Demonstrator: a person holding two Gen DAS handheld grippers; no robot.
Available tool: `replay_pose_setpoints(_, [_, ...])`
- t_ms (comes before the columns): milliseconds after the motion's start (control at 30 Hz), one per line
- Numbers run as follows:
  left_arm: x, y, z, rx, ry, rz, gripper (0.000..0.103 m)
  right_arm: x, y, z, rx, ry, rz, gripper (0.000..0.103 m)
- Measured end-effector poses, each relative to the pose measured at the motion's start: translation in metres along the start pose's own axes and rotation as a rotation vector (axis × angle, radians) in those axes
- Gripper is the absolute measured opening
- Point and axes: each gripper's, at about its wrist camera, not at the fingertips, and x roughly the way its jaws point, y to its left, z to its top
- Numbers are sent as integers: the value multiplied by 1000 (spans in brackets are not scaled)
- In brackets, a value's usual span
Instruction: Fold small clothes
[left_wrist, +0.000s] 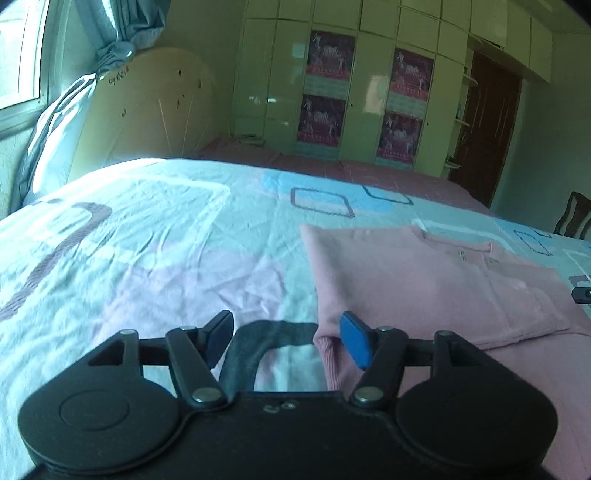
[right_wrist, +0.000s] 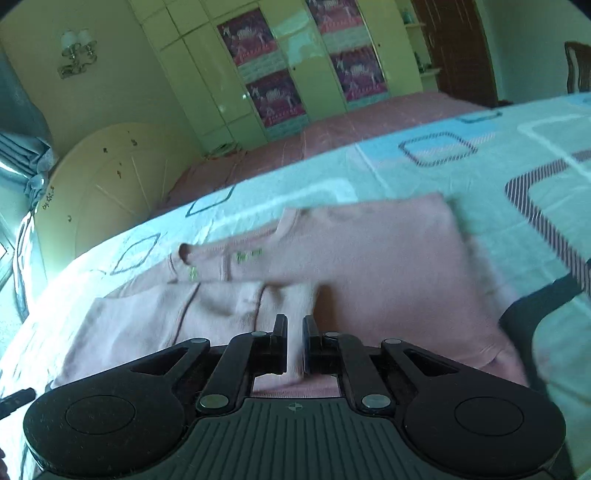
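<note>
On a bed's pastel patterned cotton sheet (left_wrist: 155, 229) lies a soft pink knit sweater (right_wrist: 388, 266), whose sleeve my right gripper (right_wrist: 294, 343) pinches for folding while my left gripper (left_wrist: 286, 339) waits wide open beside its hem.

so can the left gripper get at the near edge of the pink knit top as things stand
Probably yes: the left gripper is open, and the pink knit top has its ribbed edge right by the blue fingertip pad, with nothing between.
</note>
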Motion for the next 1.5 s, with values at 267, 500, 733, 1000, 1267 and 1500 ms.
replay_pose_setpoints(267, [77,-54,-11,88,167,-123,52,51,19,-20,-169,163,-18,5])
replay_pose_setpoints(500, [103,-56,19,136,195,-168,62,50,15,-4,-154,129,-24,5])
replay_pose_setpoints(733, [199,-21,70,2,219,-208,56,91,-1,24,-169,158,-124,5])
replay_pose_setpoints(1000, [161,-97,71,127,130,-264,79,83,58,27,-259,78,5,80])
replay_pose_setpoints(1267, [188,-146,30,260,179,-217,89,130,96,4,-337,173,7,31])
replay_pose_setpoints(1500, [183,-75,38,171,175,-117,84,112,64,18,-317,168,-58,24])
